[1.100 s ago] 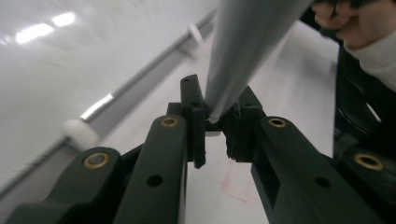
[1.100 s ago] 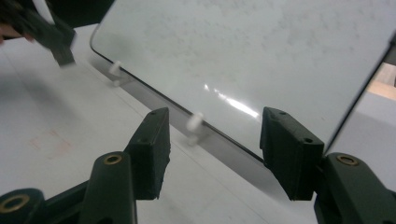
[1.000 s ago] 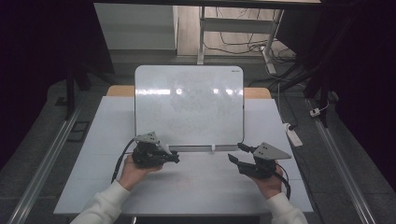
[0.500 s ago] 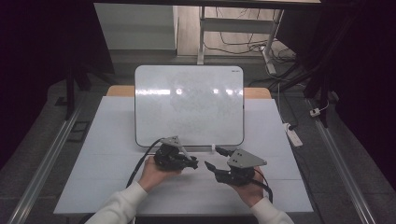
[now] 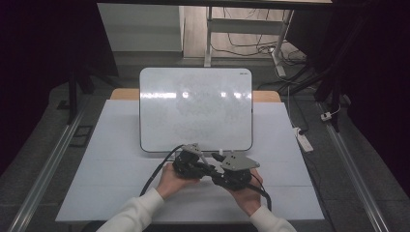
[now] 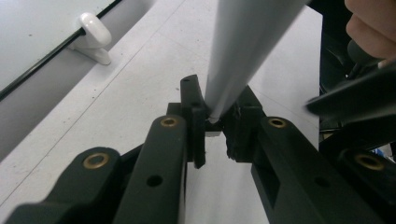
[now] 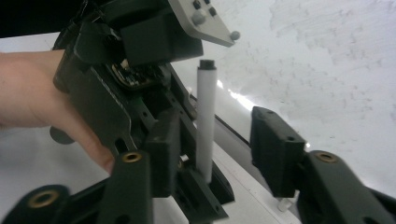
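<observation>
High view: we log the left gripper (image 5: 202, 166) and right gripper (image 5: 220, 175) meeting on the bench (image 5: 116, 159), just before the whiteboard (image 5: 196, 108).
Left gripper view: our fingers (image 6: 196, 109) pinch the marker (image 6: 243, 51).
Right gripper view: our fingers (image 7: 275, 149), just closing, flank the marker (image 7: 205, 121) without pressing it.
</observation>
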A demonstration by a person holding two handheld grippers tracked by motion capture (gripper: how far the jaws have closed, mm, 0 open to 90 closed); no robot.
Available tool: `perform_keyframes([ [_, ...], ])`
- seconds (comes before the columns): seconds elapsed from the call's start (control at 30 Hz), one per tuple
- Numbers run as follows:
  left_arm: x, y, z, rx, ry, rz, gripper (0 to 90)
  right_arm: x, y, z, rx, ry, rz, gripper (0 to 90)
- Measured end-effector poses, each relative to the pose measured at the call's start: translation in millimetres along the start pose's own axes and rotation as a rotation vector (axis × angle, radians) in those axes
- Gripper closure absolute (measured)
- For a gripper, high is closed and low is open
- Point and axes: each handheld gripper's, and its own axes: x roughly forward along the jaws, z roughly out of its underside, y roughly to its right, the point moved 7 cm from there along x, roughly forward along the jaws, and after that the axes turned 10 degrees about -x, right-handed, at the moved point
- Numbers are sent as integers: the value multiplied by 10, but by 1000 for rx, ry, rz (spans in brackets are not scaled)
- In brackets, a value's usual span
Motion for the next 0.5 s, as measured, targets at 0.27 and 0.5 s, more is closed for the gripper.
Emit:
perform_keyframes([
  [0.27, 59, 43, -24, 10, -2, -5, 787, 76, -22, 18, -3, -41, 15, 797],
  [0.5, 10, 89, -74, 37, 70, -54, 738, 13, -3, -38, -18, -22, 55, 811],
])
